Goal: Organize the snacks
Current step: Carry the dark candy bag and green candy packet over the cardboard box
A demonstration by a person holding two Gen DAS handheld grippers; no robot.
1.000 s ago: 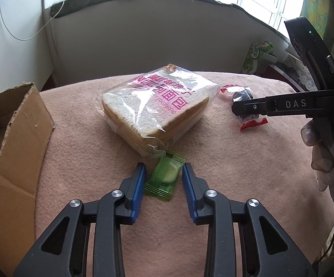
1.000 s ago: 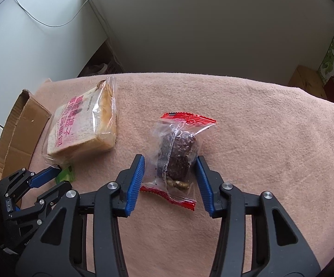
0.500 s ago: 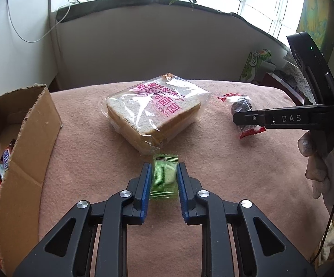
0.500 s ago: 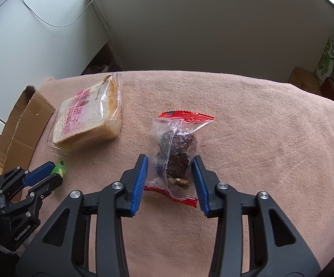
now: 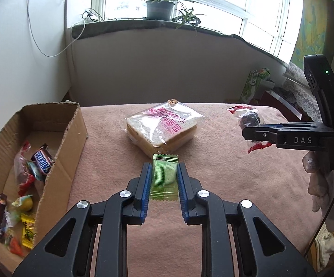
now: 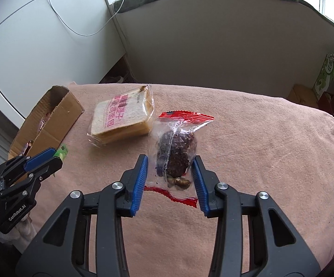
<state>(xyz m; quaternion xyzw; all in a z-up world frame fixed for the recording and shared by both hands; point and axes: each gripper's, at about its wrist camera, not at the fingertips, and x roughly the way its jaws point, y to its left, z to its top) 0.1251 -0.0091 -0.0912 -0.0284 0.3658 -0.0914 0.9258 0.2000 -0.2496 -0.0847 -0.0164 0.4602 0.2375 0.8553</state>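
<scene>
My left gripper [image 5: 163,173] is shut on a small green snack packet [image 5: 163,177] and holds it above the pink blanket; the packet's tip also shows in the right wrist view [image 6: 62,151]. My right gripper [image 6: 169,165] is shut on a clear bag with red ends and a dark brown snack inside [image 6: 176,152], lifted off the blanket; it also shows in the left wrist view [image 5: 247,120]. A bagged sliced bread loaf [image 5: 164,127] lies on the blanket ahead of the left gripper. A cardboard box [image 5: 58,143] holding several candies stands at the left.
The pink blanket [image 6: 259,138] covers the table. A wall with a window sill and potted plants [image 5: 162,7] runs behind. A green carton [image 5: 254,85] and dark clutter stand beyond the table's far right edge.
Both grippers closed on their snacks and rose from the blanket. The left gripper now holds the green packet, the right one the red-ended bag, and the box interior has come into view.
</scene>
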